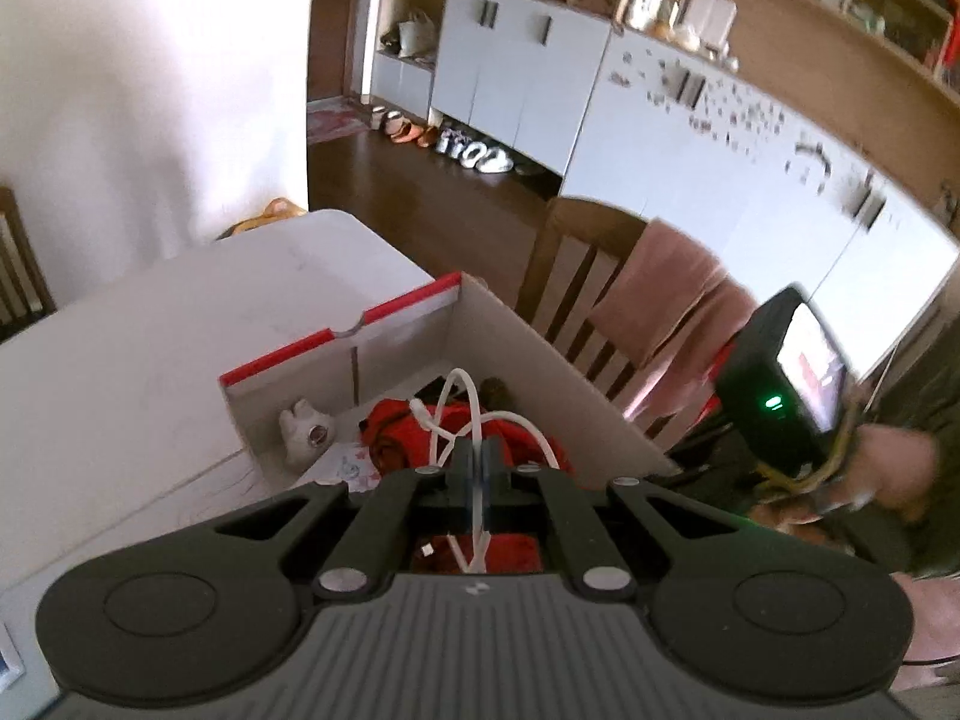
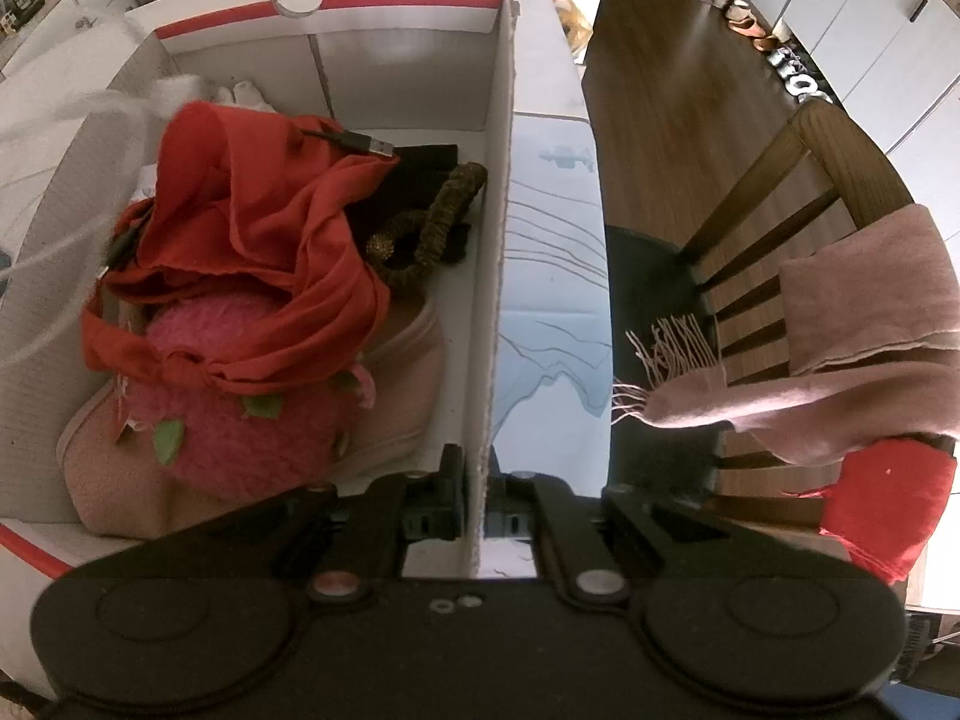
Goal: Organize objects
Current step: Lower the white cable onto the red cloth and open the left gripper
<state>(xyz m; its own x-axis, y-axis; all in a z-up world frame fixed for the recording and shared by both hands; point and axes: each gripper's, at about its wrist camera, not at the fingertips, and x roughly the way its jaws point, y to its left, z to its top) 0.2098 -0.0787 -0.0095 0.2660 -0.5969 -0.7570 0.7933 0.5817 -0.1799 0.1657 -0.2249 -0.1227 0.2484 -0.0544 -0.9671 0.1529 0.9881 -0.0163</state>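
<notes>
A white cardboard box with red trim [image 1: 336, 339] [image 2: 501, 192] stands on the white table [image 1: 120, 372]. Inside lie a red cloth [image 2: 264, 240], a pink fuzzy strawberry toy [image 2: 240, 420], pink slippers [image 2: 402, 384], a dark scrunchie [image 2: 444, 204] and a black USB cable [image 2: 360, 143]. My left gripper [image 1: 478, 462] is shut on a white cable [image 1: 474, 414] and holds it over the box. My right gripper [image 2: 477, 489] is shut on the box's right wall, near its close end.
A wooden chair [image 2: 780, 192] draped with a pink scarf [image 2: 840, 348] stands right of the table. White cabinets [image 1: 522, 84] and shoes [image 1: 474, 150] line the far wall. A small white figurine [image 1: 306, 426] sits in the box's far corner.
</notes>
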